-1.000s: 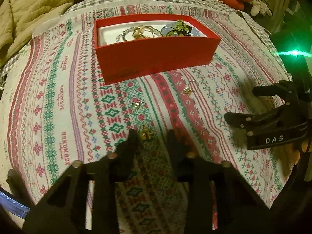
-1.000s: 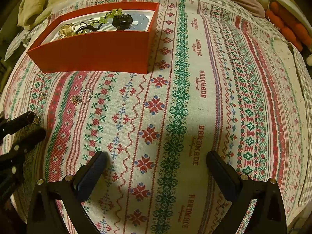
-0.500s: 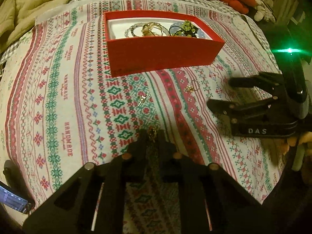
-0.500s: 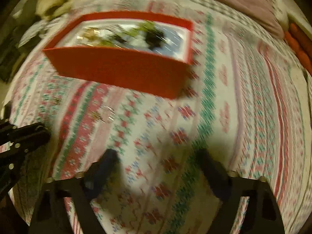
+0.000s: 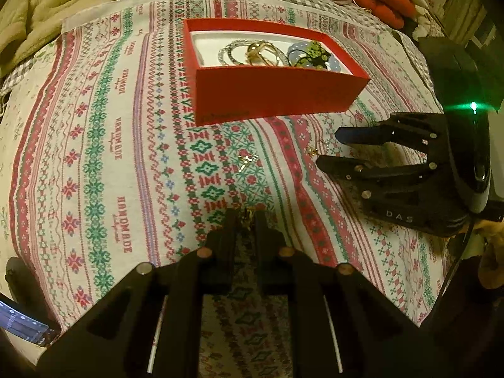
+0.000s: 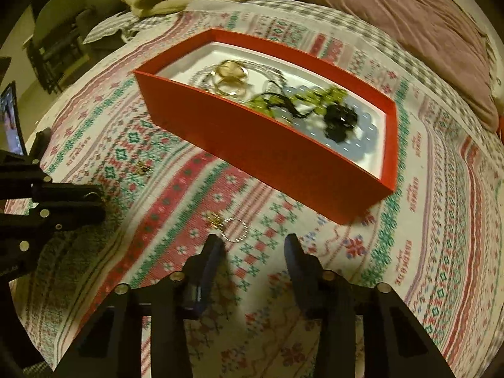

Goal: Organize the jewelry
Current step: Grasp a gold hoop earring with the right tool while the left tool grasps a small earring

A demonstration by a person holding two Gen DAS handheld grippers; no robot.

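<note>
Jewelry: several loose pieces lie on a patterned cloth point(image 5: 94, 145) spread over a bed, with more already gathered in a red box point(image 5: 271, 94). Item one, a small gold earring point(image 5: 247, 217), is pinched between the tips of the left tongs point(image 5: 246, 220), whose jaws are pressed nearly together on it, low over the cloth. Item two, a small gold piece point(image 5: 247, 159), lies on the cloth ahead of the left tongs, between them and the box. Item three, a thin hoop earring point(image 6: 235, 230) with a gold charm point(image 6: 215, 219) at its side, lies just ahead of the right tongs point(image 6: 253, 249), nearest their left fingertip; seen from the left wrist it sits just beyond the right tongs' tips. The right tongs' jaws are closing, with only cloth between them and the hoop not yet within the gap. Red box: open-topped, white-lined, standing farther ahead of both tongs; its near wall faces them. Contents: beaded bracelets point(image 5: 231, 52), gold bangles point(image 6: 230, 77), a green beaded piece point(image 6: 318, 96) on black cord, a black ornament point(image 6: 340, 119), and a pale blue scalloped card point(image 6: 356, 140). Surroundings: an olive quilt point(image 5: 56, 6) beyond the cloth to the left tongs' left, a mauve blanket point(image 6: 409, 25) beyond the box. The right tongs' view is somewhat blurred.
</note>
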